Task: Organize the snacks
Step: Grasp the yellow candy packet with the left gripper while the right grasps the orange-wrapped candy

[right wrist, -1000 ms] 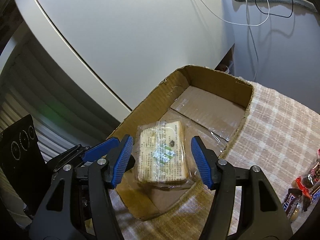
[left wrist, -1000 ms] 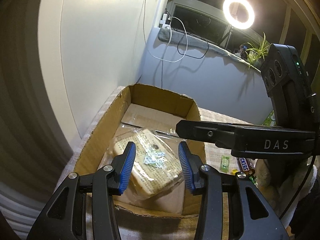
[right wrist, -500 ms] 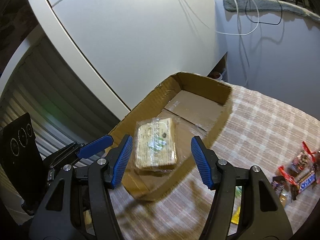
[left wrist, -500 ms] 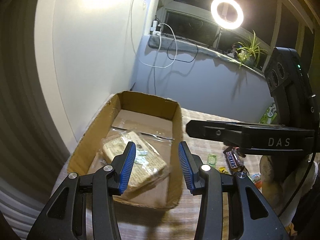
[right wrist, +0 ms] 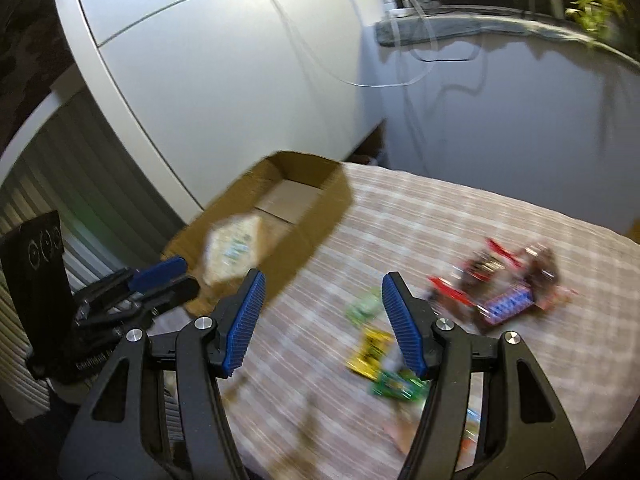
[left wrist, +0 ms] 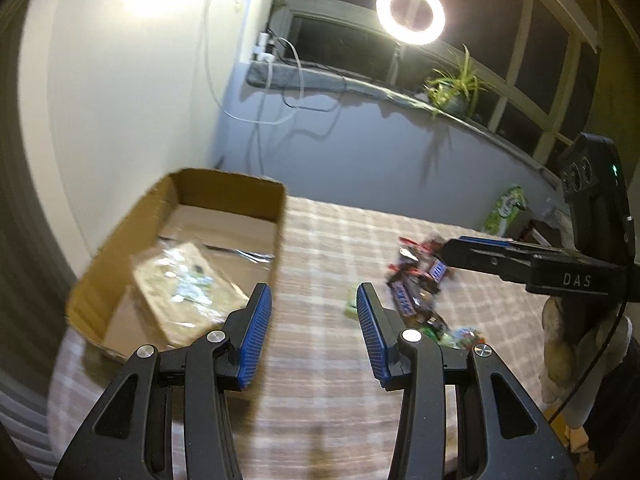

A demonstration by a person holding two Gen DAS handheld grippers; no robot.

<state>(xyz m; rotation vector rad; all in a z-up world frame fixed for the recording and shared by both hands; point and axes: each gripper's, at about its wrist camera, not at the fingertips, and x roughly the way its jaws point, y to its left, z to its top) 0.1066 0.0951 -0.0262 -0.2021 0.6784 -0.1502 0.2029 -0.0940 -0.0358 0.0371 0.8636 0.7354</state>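
Both grippers hang empty above the checked tabletop (left wrist: 320, 360), and the loose snacks lie to the right of the cardboard box (left wrist: 280, 216). The left gripper (left wrist: 314, 330) has its fingers spread wide with nothing between them; the right gripper (right wrist: 322, 322) is likewise released and bare.

Inside the box, a clear-wrapped cracker packet (left wrist: 184, 288) lies flat on the floor near the front wall. The rest wait outside: a heap of chocolate bars (left wrist: 416, 280) in red, brown and blue wrappers, and nearer the camera a small green packet (right wrist: 366, 306), a yellow one (right wrist: 370, 354) and a darker green one (right wrist: 396, 386).

The relation that matters is side. The heap sits ahead and to the right of both pairs of fingers, well apart from the box, and the right gripper looks the nearer, its right finger just beside the small packets. Motion blur smears the heap, so which way each bar's long axis runs cannot be told with any certainty; the blue bar (right wrist: 510, 304) seems to lie slantwise across the right gripper's opening.
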